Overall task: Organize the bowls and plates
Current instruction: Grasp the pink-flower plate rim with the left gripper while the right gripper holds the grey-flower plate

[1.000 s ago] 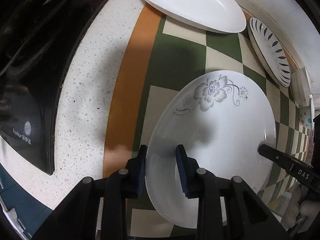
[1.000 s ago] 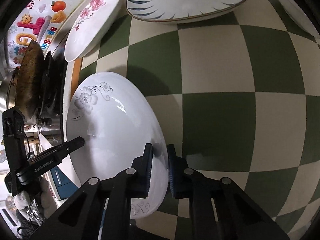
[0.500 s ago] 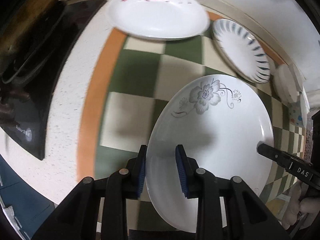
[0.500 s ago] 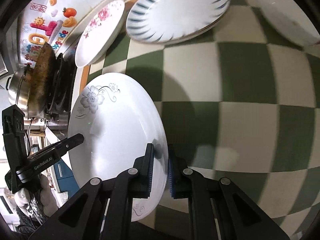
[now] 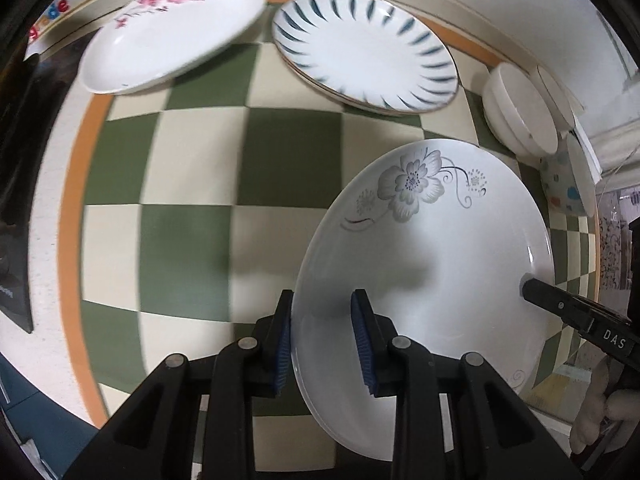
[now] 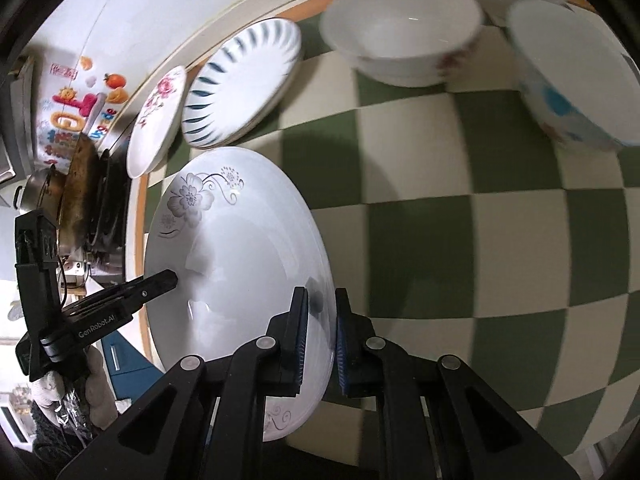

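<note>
A white plate with a grey flower (image 5: 432, 264) is held in the air over the checkered mat by both grippers. My left gripper (image 5: 322, 338) is shut on its near rim. My right gripper (image 6: 321, 338) is shut on the opposite rim; the same plate shows in the right wrist view (image 6: 236, 264). A blue-striped plate (image 5: 360, 52) and a pink-flowered plate (image 5: 168, 28) lie at the back. A white bowl (image 6: 400, 36) and a blue-dotted bowl (image 6: 576, 80) stand at the right.
The green and cream checkered mat (image 5: 192, 184) with an orange border covers the counter. A black stove with a pan (image 6: 80, 184) is at the left. A white wall (image 5: 520, 8) runs behind the dishes.
Both grippers have carried the grey-flower plate away from the stove and towards the back right. The striped plate and the bowls are now closer.
</note>
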